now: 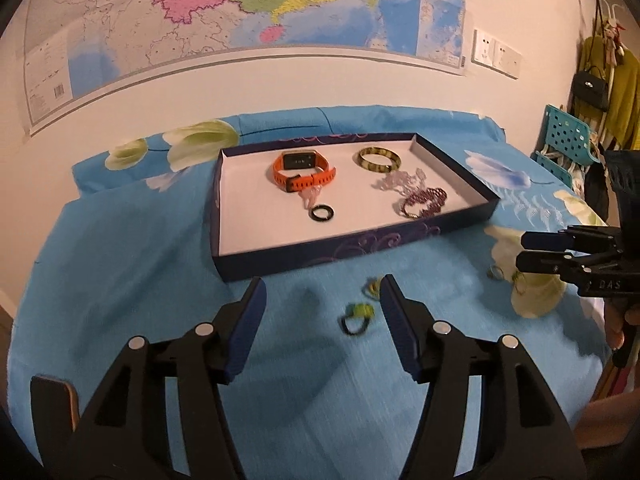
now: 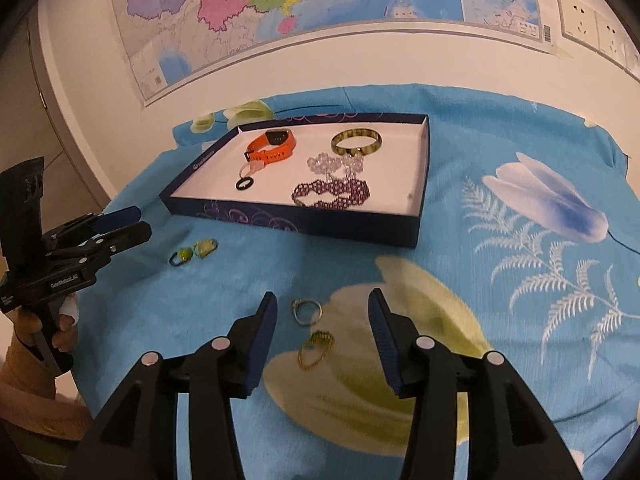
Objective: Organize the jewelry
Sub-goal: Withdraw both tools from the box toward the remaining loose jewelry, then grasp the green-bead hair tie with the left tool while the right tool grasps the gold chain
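Left wrist view, tray: a dark blue tray (image 1: pixel 340 246) with a white floor sits on the blue floral cloth (image 1: pixel 140 280), holding an orange watch (image 1: pixel 302 172), a yellow-green bangle (image 1: pixel 379 159), a black ring (image 1: pixel 321 213), a clear bead piece (image 1: pixel 400 180) and a purple beaded bracelet (image 1: pixel 424 202).
Left wrist view, gripper: the left gripper (image 1: pixel 323 300) hangs released above the cloth, nothing between its jaws; a green ring (image 1: pixel 357 317) lies just ahead.
Left wrist view, hard to read: a second small ring (image 1: pixel 374 287) is blurred and partly behind the right finger; the right gripper (image 1: pixel 532 249) is cut by the frame edge.
Right wrist view, gripper: the right gripper (image 2: pixel 323 312) stands released over a silver ring (image 2: pixel 307 311) and a gold chain piece (image 2: pixel 316 349), touching neither.
Right wrist view, surroundings: the left gripper (image 2: pixel 134 224) points at two green rings (image 2: pixel 194 252) outside the tray (image 2: pixel 296 226); a wall map (image 2: pixel 280 12) hangs behind.
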Demonstrator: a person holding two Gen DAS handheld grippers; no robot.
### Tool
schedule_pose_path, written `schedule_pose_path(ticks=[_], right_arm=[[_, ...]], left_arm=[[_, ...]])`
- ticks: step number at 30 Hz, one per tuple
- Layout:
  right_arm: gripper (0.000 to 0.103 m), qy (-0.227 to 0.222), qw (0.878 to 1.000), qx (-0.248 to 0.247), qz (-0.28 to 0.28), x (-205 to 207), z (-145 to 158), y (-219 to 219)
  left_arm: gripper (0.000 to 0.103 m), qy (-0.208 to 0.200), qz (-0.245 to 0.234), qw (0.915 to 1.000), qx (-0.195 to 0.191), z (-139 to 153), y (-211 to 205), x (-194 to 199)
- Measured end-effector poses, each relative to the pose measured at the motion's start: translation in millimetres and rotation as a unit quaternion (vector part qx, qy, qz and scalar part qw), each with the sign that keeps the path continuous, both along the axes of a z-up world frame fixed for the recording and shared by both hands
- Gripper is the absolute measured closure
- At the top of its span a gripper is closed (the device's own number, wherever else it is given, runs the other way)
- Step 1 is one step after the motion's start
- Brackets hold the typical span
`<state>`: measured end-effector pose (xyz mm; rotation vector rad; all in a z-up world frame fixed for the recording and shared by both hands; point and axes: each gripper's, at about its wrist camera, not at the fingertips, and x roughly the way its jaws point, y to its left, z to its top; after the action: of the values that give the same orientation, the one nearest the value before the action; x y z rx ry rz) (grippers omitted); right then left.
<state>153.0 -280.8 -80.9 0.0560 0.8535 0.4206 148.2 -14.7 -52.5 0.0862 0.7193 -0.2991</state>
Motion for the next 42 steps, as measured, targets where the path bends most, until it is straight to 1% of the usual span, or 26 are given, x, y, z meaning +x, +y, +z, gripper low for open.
schedule_pose_path(ticks=[9,12,20,24,32,35,40,42], right_arm=[[0.058,0.004,1.000,-0.005,-0.002,-12,-6,1],[0.058,0.006,1.000,-0.006,-0.003,-15,-7,2],[0.058,0.006,1.000,-0.012,0.003,-20,-8,7],[0.058,0.006,1.000,-0.012,0.007,-22,-9,10],[0.058,0.010,1.000,-0.025,0.005,-21,-14,16],[0.058,0.012,1.000,-0.024,0.004,-21,-15,17],[0.058,0.011,1.000,-0.027,0.003,-21,-18,18],[0.058,0.009,1.000,-0.029,0.002,-20,-18,18]], left_arm=[[0.045,0.016,-0.009,0.9998,-0.006,-11,-5,-7],[0.045,0.016,-0.012,0.9998,-0.007,-11,-8,-8],[0.045,0.029,-0.022,0.9994,0.002,-16,-17,-8],[0.049,0.048,-0.027,0.9984,0.011,-22,-23,-1],[0.051,0.074,-0.030,0.9968,0.008,-29,-26,14],[0.059,0.085,-0.034,0.9958,0.002,-32,-28,19],[0.061,0.094,-0.040,0.9947,0.001,-35,-31,23],[0.063,0.094,-0.038,0.9948,0.003,-35,-32,23]])
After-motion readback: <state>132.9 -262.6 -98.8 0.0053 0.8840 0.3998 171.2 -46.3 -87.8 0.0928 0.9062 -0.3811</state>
